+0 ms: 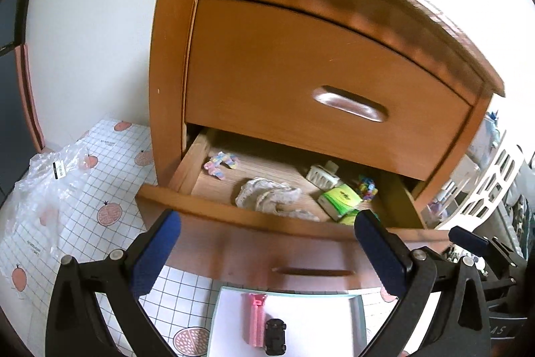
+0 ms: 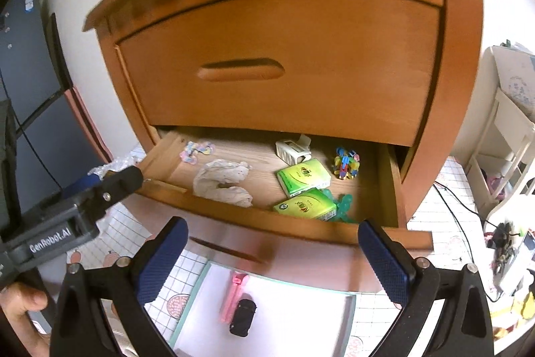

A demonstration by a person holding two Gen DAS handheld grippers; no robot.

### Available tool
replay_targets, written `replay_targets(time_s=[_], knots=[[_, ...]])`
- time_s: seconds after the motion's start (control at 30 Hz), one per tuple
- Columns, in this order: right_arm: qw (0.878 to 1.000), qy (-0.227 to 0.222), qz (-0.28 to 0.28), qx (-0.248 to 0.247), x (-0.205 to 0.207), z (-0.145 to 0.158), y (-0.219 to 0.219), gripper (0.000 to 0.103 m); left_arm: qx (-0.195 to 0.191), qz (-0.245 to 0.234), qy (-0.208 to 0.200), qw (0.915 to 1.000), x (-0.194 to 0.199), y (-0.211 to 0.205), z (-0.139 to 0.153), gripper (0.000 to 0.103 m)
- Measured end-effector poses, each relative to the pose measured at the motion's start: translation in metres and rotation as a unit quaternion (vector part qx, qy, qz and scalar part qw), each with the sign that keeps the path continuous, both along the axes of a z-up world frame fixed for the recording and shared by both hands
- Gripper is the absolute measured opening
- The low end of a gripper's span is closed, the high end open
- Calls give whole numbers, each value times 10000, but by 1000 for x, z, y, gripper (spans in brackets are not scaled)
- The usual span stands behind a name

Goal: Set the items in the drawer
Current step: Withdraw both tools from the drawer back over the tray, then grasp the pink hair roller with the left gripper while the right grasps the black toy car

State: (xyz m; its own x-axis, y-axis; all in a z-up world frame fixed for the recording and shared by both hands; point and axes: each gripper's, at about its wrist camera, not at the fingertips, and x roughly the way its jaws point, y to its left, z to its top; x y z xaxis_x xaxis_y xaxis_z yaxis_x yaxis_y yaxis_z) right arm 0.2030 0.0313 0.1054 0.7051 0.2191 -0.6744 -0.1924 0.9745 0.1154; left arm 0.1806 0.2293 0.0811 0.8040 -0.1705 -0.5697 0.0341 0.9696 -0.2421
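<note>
White wall is backing a wooden nightstand (image 2: 267,22), which is standing on a checked mat with pink fruit prints (image 1: 110,176). Its lower drawer (image 2: 294,223) is sitting pulled out, already holding a crumpled cloth (image 2: 222,179), two green packets (image 2: 302,178), a white clip (image 2: 294,149), pastel beads (image 2: 195,151) and a bright plastic toy (image 2: 346,163).

Below the drawer front, at about six o'clock in both views, a white tray (image 2: 301,317) is lying on the mat, carrying a pink comb-like piece (image 2: 234,296) and a small black toy car (image 2: 243,317) just beside it, seemingly touching. These look like the items yet to go in.

Both tongs are hanging empty. The left gripper (image 1: 267,246) is spreading its blue pads wide above the tray; the right gripper (image 2: 272,253) is doing the same, with the left tool showing at nine o'clock in its view.

Risks from here: the car and the pink piece are lying so close that closing on one could be nudging the other off the tray. The car may be rolling out from between the pads. The drawer's front lip is overhanging the tray, so lifting straight up could be knocking a load against it.
</note>
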Motion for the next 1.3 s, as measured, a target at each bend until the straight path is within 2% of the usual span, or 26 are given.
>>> replay_targets(time_s=[0.1, 0.2, 0.37, 0.5, 0.63, 0.8, 1.0, 1.17, 1.3], knots=[[9999, -104, 66, 14, -20, -5, 1, 103, 16, 27, -201, 9998, -23, -2, -9, 103], [9999, -89, 79, 63, -38, -18, 1, 103, -31, -59, -70, 10000, -33, -4, -24, 103], [9997, 225, 57, 118, -54, -55, 2, 103, -90, -194, 516, 9984, -37, -7, -69, 103], [9972, 729, -48, 125, -54, -104, 3, 103, -114, -251, 1089, 9937, -32, -8, -113, 103], [9913, 1313, -85, 24, -53, -158, 7, 103, -7, -245, 1670, 9857, -28, -8, -157, 103], [9810, 1930, -190, 60, -49, -212, 7, 103, -93, -74, 2259, 9741, -25, -3, -198, 103], [9733, 2270, -336, 85, -37, -246, 8, 103, 25, 6, 2359, 9718, -13, -4, -210, 103], [9726, 2294, -358, 134, -22, -252, 18, 103, 19, 75, 2472, 9689, -6, -1, -223, 103], [9733, 2280, -268, 69, -9, -257, 33, 103, -169, 309, 2508, 9674, 0, 14, -227, 103]])
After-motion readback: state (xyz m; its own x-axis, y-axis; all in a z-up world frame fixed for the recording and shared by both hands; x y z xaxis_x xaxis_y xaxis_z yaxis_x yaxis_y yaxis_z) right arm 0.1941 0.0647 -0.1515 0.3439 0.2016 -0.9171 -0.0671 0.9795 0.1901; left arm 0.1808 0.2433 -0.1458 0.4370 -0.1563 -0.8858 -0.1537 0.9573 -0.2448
